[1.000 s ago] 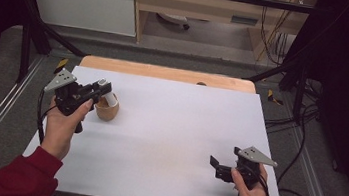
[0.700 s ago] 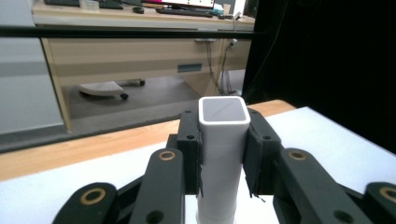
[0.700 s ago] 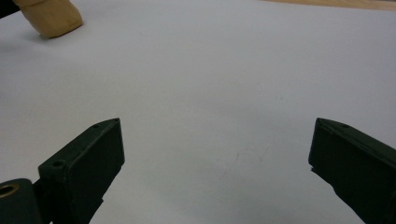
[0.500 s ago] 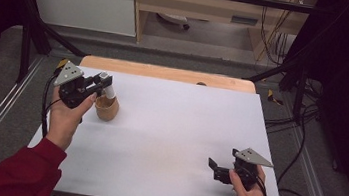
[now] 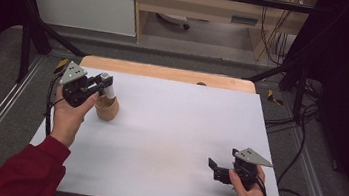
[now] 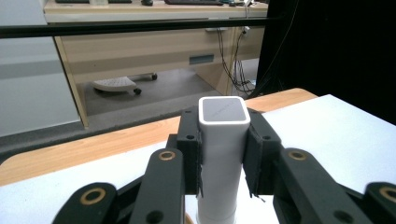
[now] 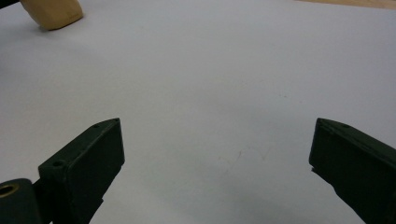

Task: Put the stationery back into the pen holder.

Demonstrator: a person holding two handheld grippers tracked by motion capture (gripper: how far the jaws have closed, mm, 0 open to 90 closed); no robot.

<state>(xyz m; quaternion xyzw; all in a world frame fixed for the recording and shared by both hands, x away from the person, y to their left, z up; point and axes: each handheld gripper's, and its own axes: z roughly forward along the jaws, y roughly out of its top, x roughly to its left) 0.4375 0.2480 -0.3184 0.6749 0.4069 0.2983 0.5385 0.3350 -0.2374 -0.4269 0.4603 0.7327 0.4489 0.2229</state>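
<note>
left gripper (image 5: 105, 85) clamped on white tube (image 6: 223, 154), held upright over wooden cup (image 5: 106, 108), likely for lifting out or seating | table (image 5: 174, 128) bare mid | right gripper (image 5: 215, 166) wide open, empty, parked near front edge

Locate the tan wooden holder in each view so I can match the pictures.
High view: the tan wooden holder sits on the left of the white table, beside the left tongs.
Left gripper view: not seen; the white square tube clamped in the tongs hides what lies below.
Right gripper view: far top-left corner.
Shared landmark: the white table.
</note>
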